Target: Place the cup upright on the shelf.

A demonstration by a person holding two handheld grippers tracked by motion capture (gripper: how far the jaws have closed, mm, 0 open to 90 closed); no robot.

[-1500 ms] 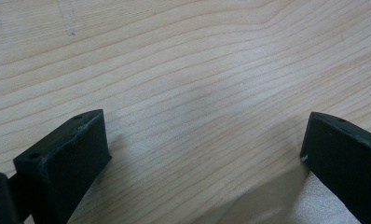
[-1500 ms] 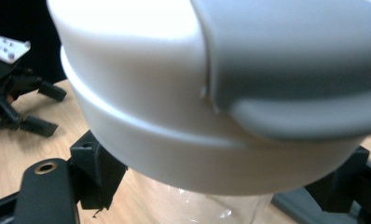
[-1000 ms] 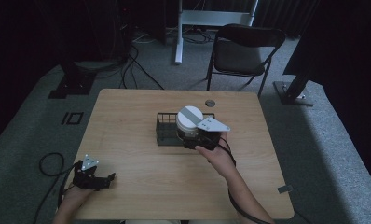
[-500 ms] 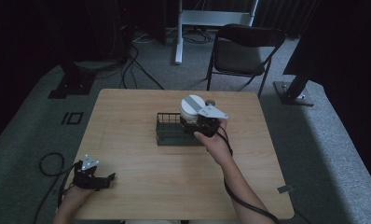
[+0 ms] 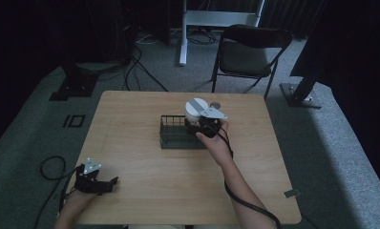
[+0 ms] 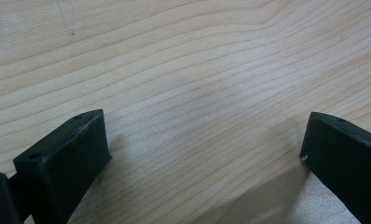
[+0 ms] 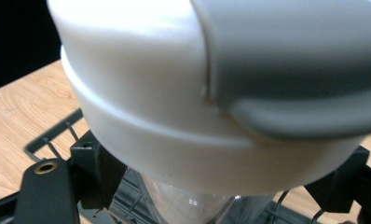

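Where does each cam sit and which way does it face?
High view: above the person's side, facing forward and down on the table; both forearms enter from the bottom.
Left gripper view: rides the left hand-held gripper, facing bare tabletop between open jaws.
Right gripper view: rides the right hand-held gripper, facing the white-lidded cup it clamps over the wire basket.
Shared: high and right views both show cup and basket.

No text, label, brand, number or sign can be read anywhere, neither on the white-lidded container [image 7: 183, 107] clamped between the right gripper's [image 5: 203, 125] jaws nor on the bare wooden table [image 6: 188, 79] under the left gripper [image 5: 93, 180].
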